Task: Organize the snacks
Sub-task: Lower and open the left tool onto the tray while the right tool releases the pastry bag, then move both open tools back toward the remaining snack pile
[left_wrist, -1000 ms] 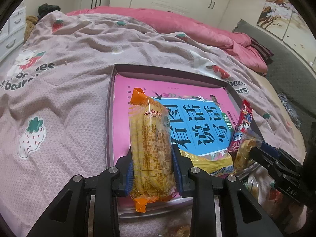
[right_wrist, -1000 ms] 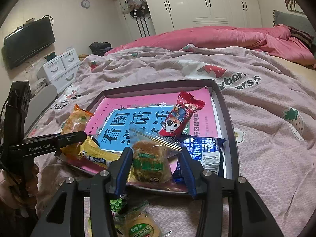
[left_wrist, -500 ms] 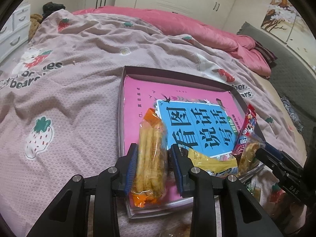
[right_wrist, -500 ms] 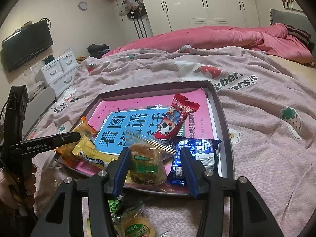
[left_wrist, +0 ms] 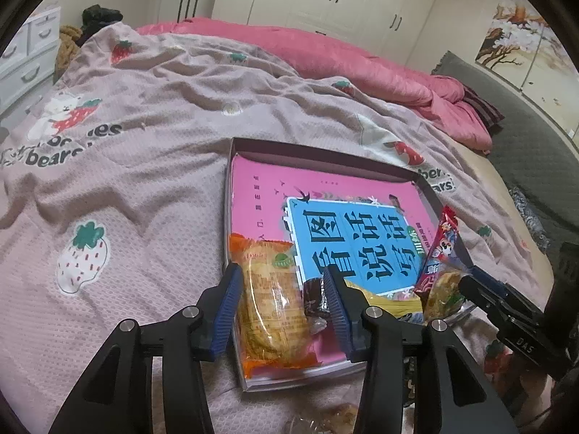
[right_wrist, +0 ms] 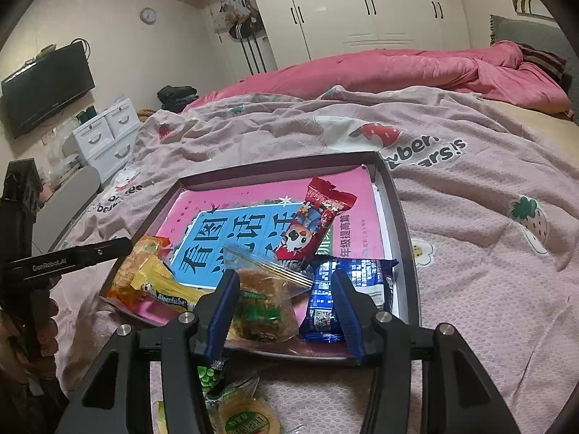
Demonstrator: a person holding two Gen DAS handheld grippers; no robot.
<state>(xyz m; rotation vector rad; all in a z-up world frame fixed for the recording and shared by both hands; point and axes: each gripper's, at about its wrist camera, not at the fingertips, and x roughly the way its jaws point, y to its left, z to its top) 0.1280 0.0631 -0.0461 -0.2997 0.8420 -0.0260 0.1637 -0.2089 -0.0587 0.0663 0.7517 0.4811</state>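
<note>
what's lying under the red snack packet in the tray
The red snack packet rests on a pink and blue book; its lower end overlaps a blue packet. What lies beneath the book is hidden.

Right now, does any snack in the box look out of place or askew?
Yes. The red cartoon-print packet lies slantwise, its lower end propped on the blue packet and the clear-bagged cake. A few snacks lie on the blanket outside the box. Nothing looks spilled or torn.
</note>
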